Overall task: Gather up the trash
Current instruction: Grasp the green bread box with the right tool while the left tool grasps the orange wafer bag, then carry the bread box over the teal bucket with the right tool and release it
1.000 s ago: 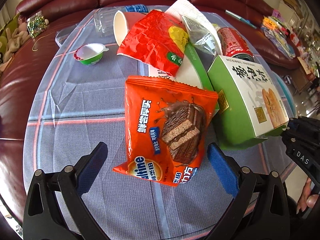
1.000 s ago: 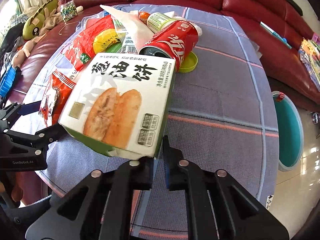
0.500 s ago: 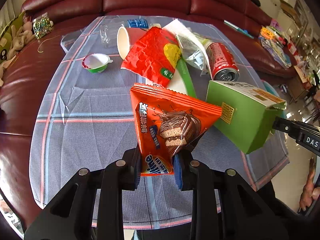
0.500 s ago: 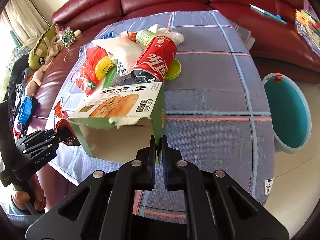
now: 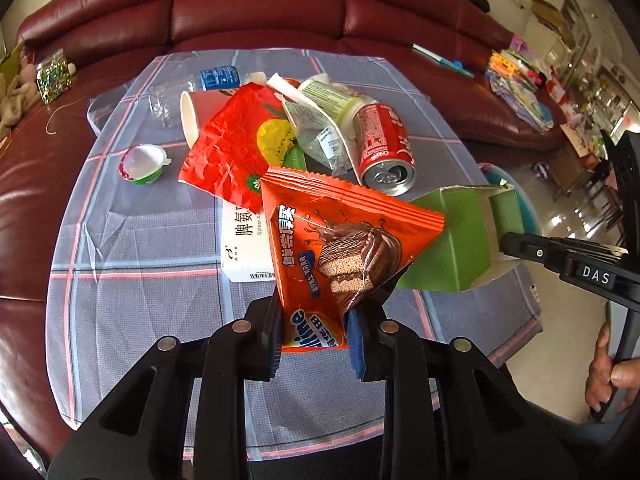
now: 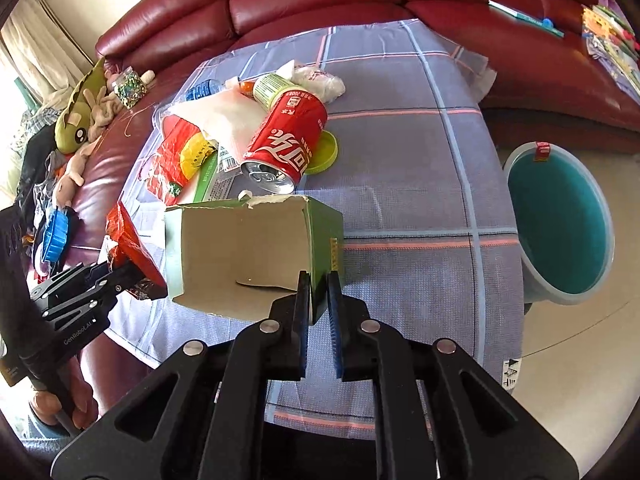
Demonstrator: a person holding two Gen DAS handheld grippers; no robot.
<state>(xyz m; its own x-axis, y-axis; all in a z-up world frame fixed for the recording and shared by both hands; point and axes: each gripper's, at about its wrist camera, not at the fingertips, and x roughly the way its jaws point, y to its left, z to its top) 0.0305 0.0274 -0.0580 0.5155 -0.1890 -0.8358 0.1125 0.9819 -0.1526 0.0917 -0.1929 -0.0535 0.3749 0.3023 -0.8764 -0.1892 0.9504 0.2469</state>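
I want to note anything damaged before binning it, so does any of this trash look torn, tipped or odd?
Yes. The green cardboard box, held in the right gripper, has a ragged torn edge at its open end. The red soda can lies on its side on the checked tablecloth; no spill shows.

Plaid-clothed table [image 6: 400,128] bears can [image 6: 286,148], wrappers, cup [image 5: 190,116].

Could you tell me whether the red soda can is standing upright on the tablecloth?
No, the red soda can lies on its side on the tablecloth, its opened top facing the camera, beside a green lid.
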